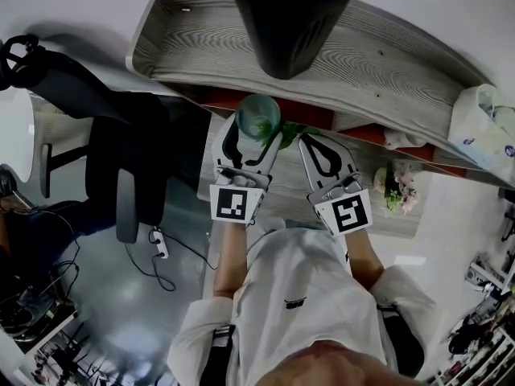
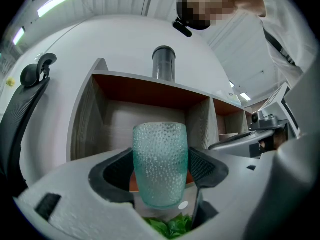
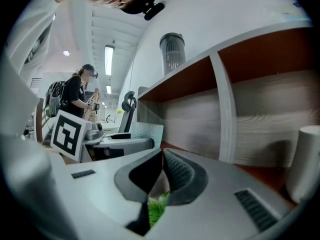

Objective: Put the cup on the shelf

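A teal dimpled glass cup [image 2: 160,163] stands upright between the dark pads [image 2: 202,166] of my left gripper [image 2: 161,170], which is shut on it. In the head view the cup [image 1: 257,117] is held in front of the shelf [image 1: 378,75], just below its grey wooden top. The left gripper view has an open, red-lined shelf compartment [image 2: 142,115] straight behind the cup. My right gripper [image 1: 315,145] hovers beside the left one, shut with nothing in it; its jaws [image 3: 162,159] meet at the tip.
A black cylinder [image 1: 286,18] stands on the shelf top. A white object [image 3: 305,164] sits in the right compartment. Green leaves [image 3: 156,207] lie under the grippers. An office chair [image 1: 113,147] is at the left, a tissue pack [image 1: 483,127] at the right. A person [image 3: 79,96] stands far back.
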`<state>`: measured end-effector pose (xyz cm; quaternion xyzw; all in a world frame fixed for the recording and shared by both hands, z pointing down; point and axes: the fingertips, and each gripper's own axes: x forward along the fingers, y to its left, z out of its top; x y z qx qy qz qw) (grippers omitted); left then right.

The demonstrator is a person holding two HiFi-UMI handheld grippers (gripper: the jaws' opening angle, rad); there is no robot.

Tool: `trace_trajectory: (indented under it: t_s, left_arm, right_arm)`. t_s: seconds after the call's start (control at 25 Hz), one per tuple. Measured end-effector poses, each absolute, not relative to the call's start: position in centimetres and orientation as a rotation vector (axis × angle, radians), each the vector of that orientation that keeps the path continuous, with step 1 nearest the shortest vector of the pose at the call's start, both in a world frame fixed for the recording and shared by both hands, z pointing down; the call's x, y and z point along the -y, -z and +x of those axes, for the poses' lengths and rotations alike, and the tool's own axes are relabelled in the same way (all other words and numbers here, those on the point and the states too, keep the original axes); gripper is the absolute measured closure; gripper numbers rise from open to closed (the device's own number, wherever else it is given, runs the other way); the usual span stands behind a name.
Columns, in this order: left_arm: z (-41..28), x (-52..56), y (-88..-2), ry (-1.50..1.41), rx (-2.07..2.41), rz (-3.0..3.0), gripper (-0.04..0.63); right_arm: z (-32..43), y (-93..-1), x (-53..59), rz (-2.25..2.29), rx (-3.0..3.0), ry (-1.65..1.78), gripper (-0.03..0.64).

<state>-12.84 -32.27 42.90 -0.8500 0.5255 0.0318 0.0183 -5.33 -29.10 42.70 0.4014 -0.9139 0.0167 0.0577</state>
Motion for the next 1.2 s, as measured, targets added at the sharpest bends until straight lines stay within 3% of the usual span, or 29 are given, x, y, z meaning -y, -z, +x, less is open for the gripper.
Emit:
trace_trajectory:
  t_s: [1.2]
  left_arm:
    - [-11.0, 35.9, -43.5, -0.001, -1.649, -2.628, 0.236]
  right_arm:
    - [-5.2, -43.3, 30.6, 1.251, 2.75, -0.073, 0.586]
